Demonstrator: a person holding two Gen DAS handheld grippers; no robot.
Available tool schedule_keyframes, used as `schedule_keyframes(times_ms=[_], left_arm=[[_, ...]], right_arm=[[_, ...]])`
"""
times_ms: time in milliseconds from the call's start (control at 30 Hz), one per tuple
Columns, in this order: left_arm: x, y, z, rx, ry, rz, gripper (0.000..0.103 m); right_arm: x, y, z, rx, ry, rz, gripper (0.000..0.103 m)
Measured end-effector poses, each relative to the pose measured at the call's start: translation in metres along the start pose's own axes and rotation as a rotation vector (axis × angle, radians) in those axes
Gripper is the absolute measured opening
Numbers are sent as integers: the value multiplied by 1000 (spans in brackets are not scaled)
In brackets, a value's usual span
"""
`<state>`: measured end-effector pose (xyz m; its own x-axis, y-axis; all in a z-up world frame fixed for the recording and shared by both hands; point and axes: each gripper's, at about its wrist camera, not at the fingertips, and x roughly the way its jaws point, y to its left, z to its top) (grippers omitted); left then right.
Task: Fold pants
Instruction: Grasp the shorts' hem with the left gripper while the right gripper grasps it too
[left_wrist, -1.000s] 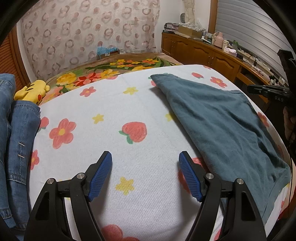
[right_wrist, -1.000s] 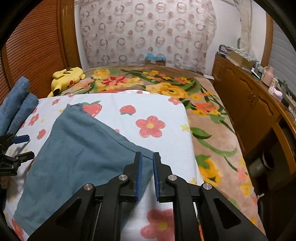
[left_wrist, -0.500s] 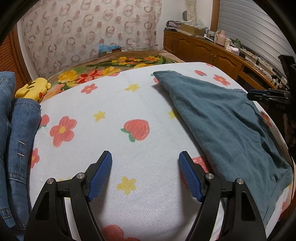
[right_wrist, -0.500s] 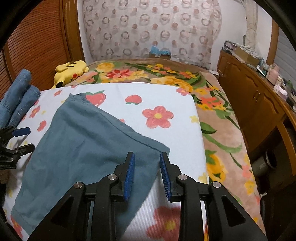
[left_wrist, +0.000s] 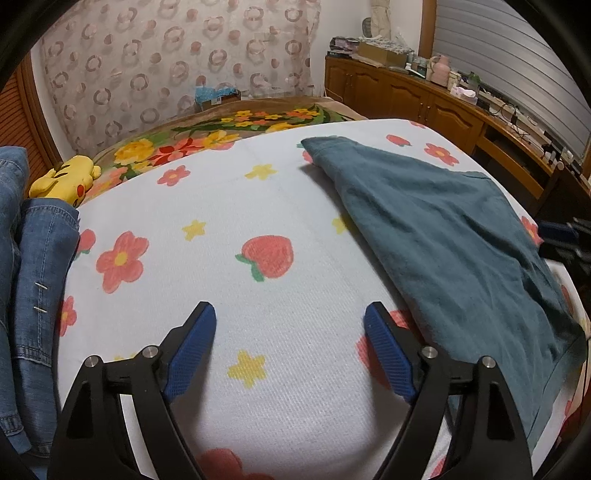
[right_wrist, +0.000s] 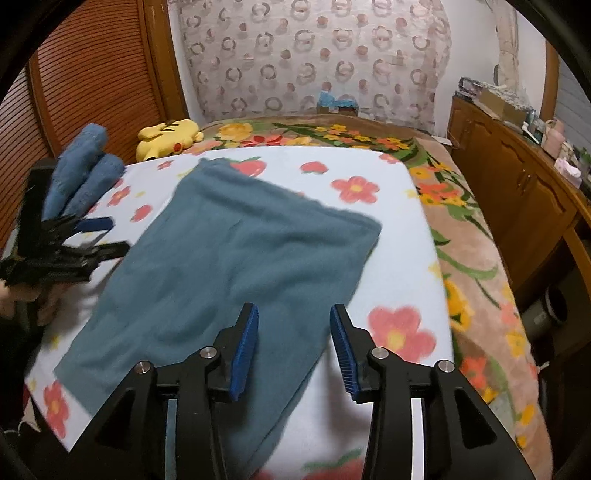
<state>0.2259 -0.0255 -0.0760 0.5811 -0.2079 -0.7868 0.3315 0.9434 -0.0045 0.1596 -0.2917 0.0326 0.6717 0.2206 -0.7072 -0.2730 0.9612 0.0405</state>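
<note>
White bedding (left_wrist: 295, 369) printed with flowers and strawberries was spread over the bed, and the pants (right_wrist: 229, 266) were laid flat on it. They were seen as a teal, folded piece whose long axis ran from the near edge of the bed diagonally toward the far side. The right gripper (right_wrist: 291, 347) was held directly over the near end of the pants, with its jaws apart and nothing between them. The left gripper (left_wrist: 290, 350) was also held apart and empty, above bare bedding, with the pants just beside it on its right. So the right gripper was judged the nearer one for the next fold, probably along the long axis. Denim (left_wrist: 33, 288) was piled at the left edge, and a yellow plush (right_wrist: 166, 138) was lying further back.
</note>
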Motion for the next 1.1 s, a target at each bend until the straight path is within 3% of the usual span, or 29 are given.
schedule_keyframes(times_ms=[267,467,767,1100], left_arm=[[-5,-4,1,0,16,-2,84],[-43,-26,-14,30,-60,-24,84],[-81,-57,-55,30,-89,-121,83],[-79,-80,-82,31,-48,-184,68]], right_arm=[[-22,12,-31,-10,-12,-3,45],[-31,19,-49,-7,-22,1,45],[-45,25,-64,21,-44,15,45],[-49,25,-81,53,-36,27,45]])
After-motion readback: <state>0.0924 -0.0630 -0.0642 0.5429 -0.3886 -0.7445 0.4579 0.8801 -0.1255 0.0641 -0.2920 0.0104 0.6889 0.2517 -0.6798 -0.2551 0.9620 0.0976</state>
